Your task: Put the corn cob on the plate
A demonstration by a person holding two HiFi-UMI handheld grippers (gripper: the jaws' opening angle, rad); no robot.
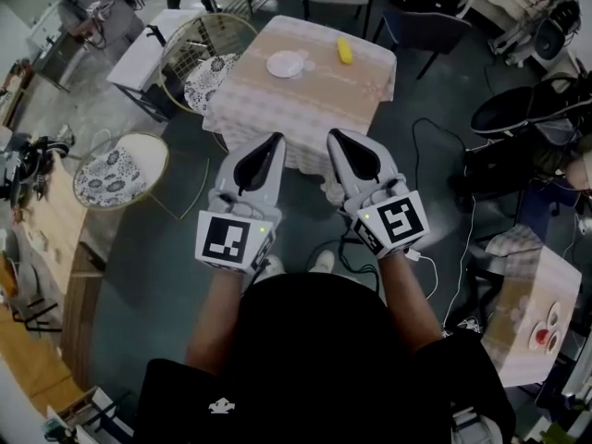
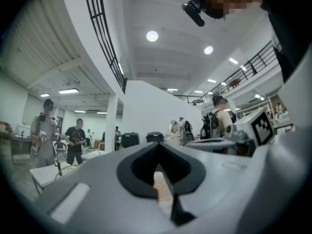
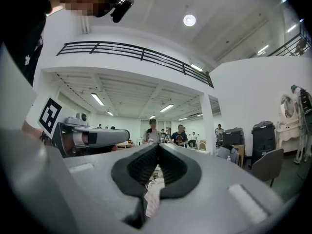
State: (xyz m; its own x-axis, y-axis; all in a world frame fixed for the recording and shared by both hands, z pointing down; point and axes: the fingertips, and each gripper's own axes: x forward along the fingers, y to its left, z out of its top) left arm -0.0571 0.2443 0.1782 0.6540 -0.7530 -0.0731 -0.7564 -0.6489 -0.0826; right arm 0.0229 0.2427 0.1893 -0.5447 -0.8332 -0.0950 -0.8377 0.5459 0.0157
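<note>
Plainly nothing has begun: the dark floor (image 1: pixel 139 266) fills most of the head view, and the person stands on it well back from the cloth-covered desk (image 1: pixel 305 109) at the top of the frame. A round chair (image 1: pixel 120 169) with a patterned cushion sits off to the left, well apart from the desk. The left gripper (image 1: pixel 275 140) and the right gripper (image 1: pixel 334 135) are held out level side by side in front of the person, both short of the desk's near edge. Each gripper's own view shows its fingers drawn together at the tips with nothing caught between them, only the room beyond. On the desk the white plate (image 1: pixel 285 64) lies bare near the middle, and the yellow corn cob (image 1: pixel 344 50) lies on the cloth to its right, near the plate but not touching it. As I judge it, every step is left: walk up to the desk, spread one set of fingers, take the cob, carry it across and set it down on the plate.
</note>
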